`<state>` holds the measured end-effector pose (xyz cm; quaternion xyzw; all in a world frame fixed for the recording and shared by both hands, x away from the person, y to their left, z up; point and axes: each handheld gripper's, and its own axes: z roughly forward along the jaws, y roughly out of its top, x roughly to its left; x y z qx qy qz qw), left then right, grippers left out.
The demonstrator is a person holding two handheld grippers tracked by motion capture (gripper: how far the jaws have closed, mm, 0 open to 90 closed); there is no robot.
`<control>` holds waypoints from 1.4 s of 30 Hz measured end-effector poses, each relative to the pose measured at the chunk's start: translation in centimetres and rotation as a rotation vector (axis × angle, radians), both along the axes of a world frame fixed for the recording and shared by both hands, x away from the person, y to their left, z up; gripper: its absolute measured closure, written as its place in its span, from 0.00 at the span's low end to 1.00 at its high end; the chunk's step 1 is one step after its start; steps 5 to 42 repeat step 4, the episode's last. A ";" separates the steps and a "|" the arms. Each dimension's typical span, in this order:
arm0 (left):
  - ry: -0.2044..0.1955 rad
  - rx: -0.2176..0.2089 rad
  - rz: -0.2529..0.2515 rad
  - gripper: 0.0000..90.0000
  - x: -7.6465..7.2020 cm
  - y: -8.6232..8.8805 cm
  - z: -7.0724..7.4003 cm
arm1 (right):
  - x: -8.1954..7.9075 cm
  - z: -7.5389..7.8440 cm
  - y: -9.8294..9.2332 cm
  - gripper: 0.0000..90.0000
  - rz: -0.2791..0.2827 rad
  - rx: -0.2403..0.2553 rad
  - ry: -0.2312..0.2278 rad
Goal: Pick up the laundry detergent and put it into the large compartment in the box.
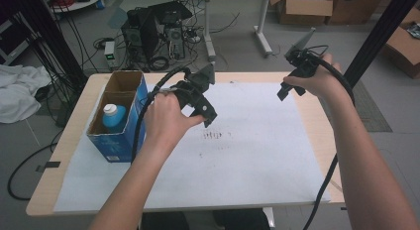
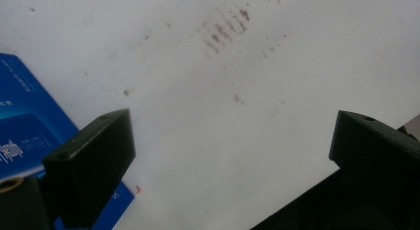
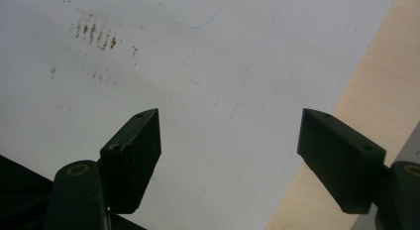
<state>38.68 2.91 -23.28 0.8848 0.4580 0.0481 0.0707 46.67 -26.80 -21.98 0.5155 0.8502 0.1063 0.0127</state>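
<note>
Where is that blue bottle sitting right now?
In the high view, the blue bottle stands inside the blue carton at the table's left side, beside the left hand-held gripper.

place: lab/workshop; evidence: computer tower [image 1: 140, 34]; floor cables [image 1: 89, 46]; cardboard boxes [image 1: 304, 9]

sheet [image 1: 257, 155] lay on counter [image 1: 74, 116], covering most of it | box [image 1: 119, 126] stood at sheet's left edge w/ bottle [image 1: 114, 116] inside, near end | stain marks [image 1: 214, 136] mid-sheet, right of box | floor behind counter: computer tower [image 1: 143, 34] & cables
</note>
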 end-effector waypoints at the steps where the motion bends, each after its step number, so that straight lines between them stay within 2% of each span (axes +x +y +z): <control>1: 0.001 -0.003 0.002 0.04 0.0 0.0 0.0 | 0.0 0.0 0.0 0.28 -0.002 0.000 0.001; 42: 0.000 -0.006 0.002 0.04 0.0 0.1 0.1 | 0.0 0.0 0.0 0.28 -0.003 0.000 0.004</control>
